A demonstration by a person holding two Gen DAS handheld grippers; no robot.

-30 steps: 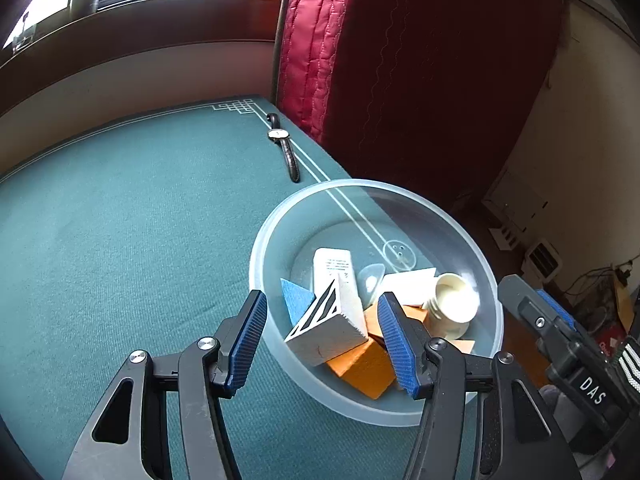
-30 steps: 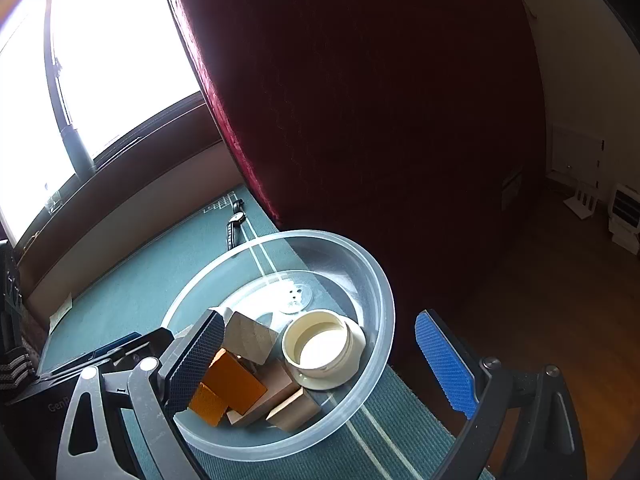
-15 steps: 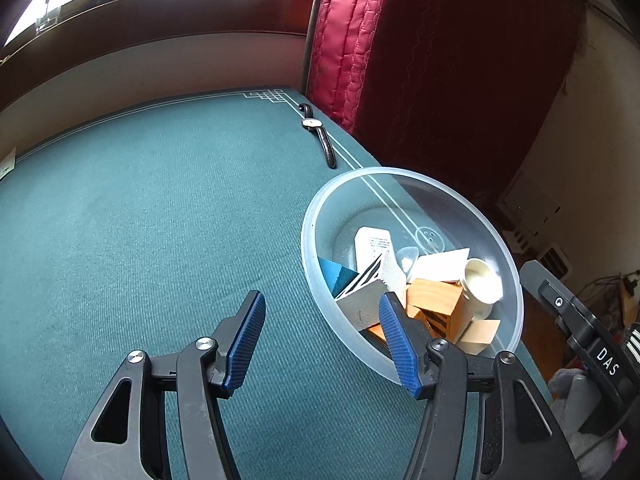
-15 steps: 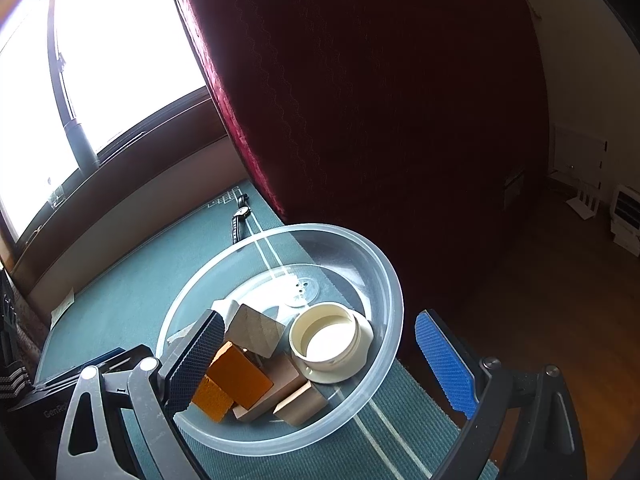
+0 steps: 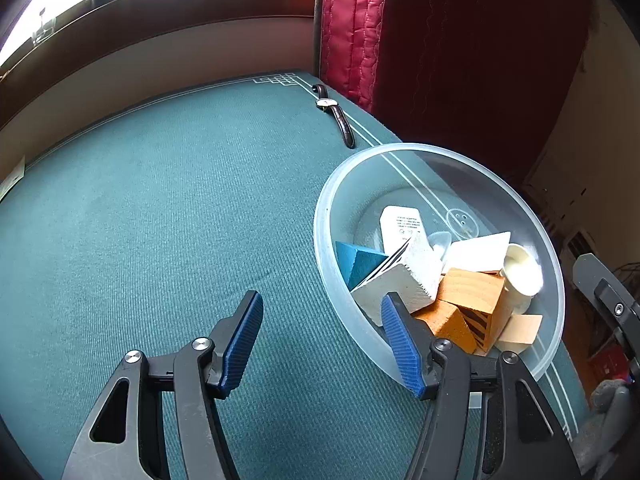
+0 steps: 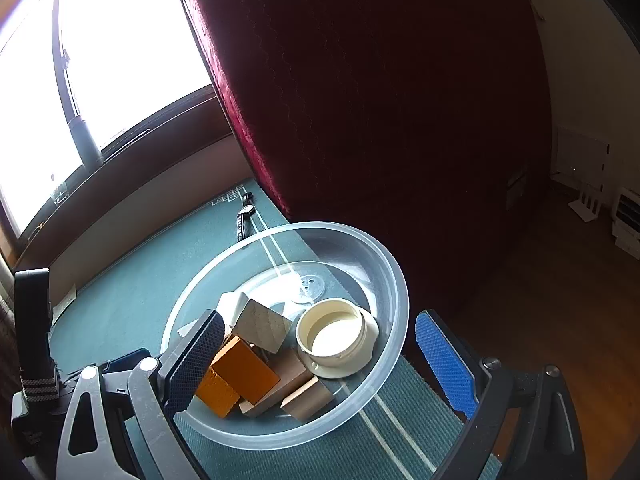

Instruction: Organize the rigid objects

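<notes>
A clear plastic bowl (image 5: 322, 236) sits on the green mat near the table's right edge. It holds a white block with black stripes (image 5: 404, 280), a blue wedge (image 5: 356, 260), orange blocks (image 5: 444, 320), wooden blocks (image 6: 264, 324) and a cream round lid (image 6: 336, 336). My left gripper (image 5: 320, 340) hovers over the mat just left of the bowl. Its jaws are opening and nothing is between them. My right gripper (image 6: 320, 360) stands open and wide at the bowl's near side. Its dark finger is over the bowl's contents and its blue finger is outside the rim (image 6: 402, 292).
A wristwatch (image 5: 336, 114) with a dark strap lies on the mat beyond the bowl, near the red curtain (image 5: 360, 32). Bare green mat (image 5: 160, 220) stretches left of the bowl. The table edge and floor (image 6: 560, 300) lie to the right. A window ledge runs along the back.
My left gripper has drawn back from above the bowl's blocks to the mat at its left, and its jaws have widened. The right gripper has stayed put.
</notes>
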